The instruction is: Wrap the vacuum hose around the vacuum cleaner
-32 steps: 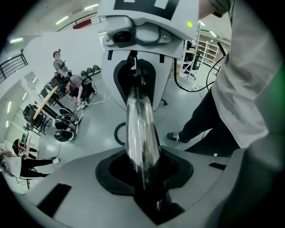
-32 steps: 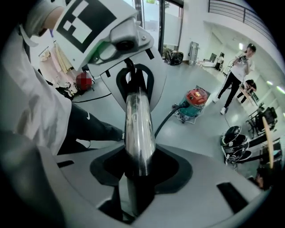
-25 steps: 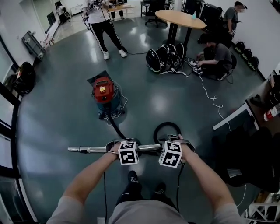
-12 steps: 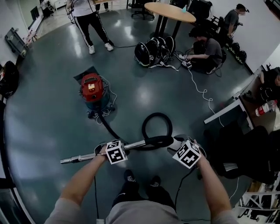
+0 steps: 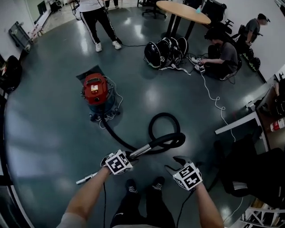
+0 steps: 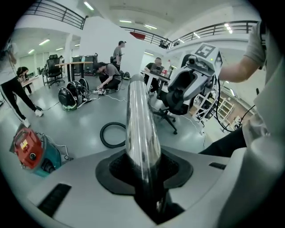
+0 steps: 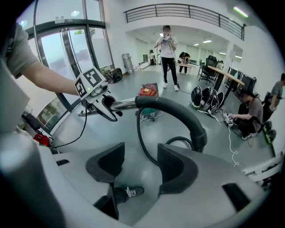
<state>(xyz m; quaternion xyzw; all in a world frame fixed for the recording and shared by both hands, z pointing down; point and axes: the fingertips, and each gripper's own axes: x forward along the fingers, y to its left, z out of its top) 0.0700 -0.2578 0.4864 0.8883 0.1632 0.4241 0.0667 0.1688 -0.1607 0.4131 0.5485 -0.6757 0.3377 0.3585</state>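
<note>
The red-and-teal vacuum cleaner (image 5: 98, 94) stands on the grey floor ahead, left of centre. Its black hose (image 5: 164, 116) runs from it across the floor, makes one loop and ends in a curved handle (image 5: 171, 141) joined to a metal wand (image 5: 141, 152). My left gripper (image 5: 128, 156) is shut on the wand (image 6: 140, 129), which slopes down to my left. To the right of the handle (image 7: 178, 111), clear of it, my right gripper (image 5: 176, 164) stands open; between its pads I see only floor and my shoe (image 7: 129, 192).
A white cable (image 5: 213, 99) snakes over the floor at the right toward a seated person (image 5: 222, 55). Black round bags (image 5: 162, 52) lie beside a round table (image 5: 183, 11). Another person (image 5: 95, 20) stands at the back. A desk edge (image 5: 240, 122) lies at the right.
Both grippers have sunk toward me. The wand, level before, now slopes down to the left in the left gripper. The right gripper has come away from the hose's handle end, which now hangs free.
</note>
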